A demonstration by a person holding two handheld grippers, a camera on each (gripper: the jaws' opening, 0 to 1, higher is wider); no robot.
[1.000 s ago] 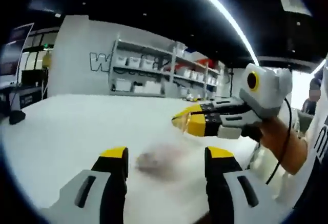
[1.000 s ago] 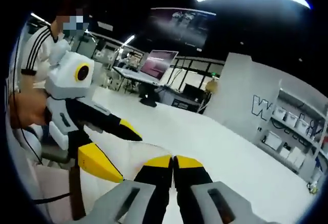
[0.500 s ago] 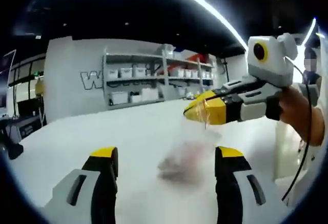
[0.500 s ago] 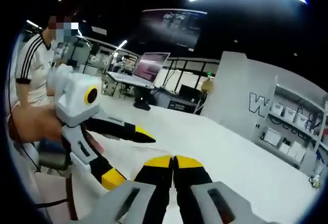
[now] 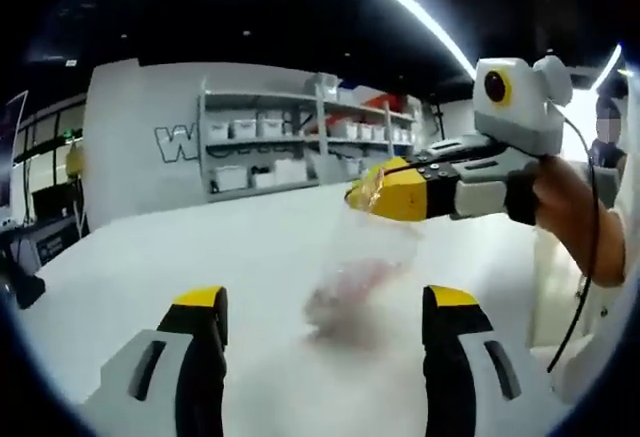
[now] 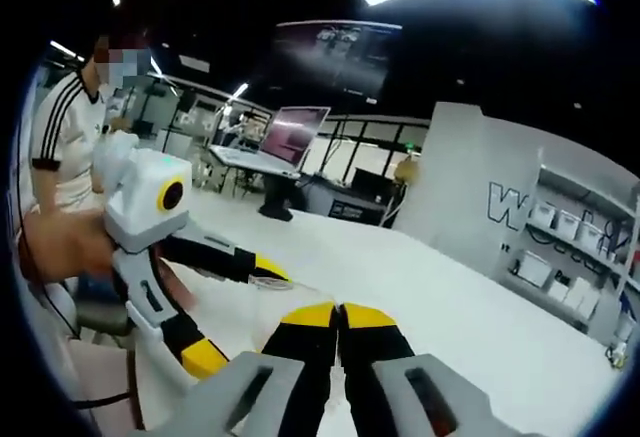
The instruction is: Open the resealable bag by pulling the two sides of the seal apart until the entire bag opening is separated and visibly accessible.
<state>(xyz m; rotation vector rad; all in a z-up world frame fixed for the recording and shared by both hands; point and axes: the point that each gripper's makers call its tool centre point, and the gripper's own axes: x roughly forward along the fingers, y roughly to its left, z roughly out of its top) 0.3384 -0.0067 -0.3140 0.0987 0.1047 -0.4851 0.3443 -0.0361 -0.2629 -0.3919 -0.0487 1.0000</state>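
The clear resealable plastic bag (image 5: 352, 275) hangs above the white table (image 5: 150, 257), lifted since a moment ago; our right yellow-tipped gripper (image 5: 368, 194) pinches its top edge, our left gripper (image 5: 320, 309) gapes empty below, seal still unparted.

A white table (image 5: 150, 257) stretches ahead. The left gripper (image 5: 325, 307) holds its yellow-tipped jaws wide apart, with nothing between them. Beyond them, the right gripper (image 5: 365, 195) enters from the right in a person's hand (image 5: 565, 207), pinching the top edge of a clear bag (image 5: 355, 277) that hangs blurred, pinkish contents inside. Shelves with white bins (image 5: 290, 152) line the far wall.
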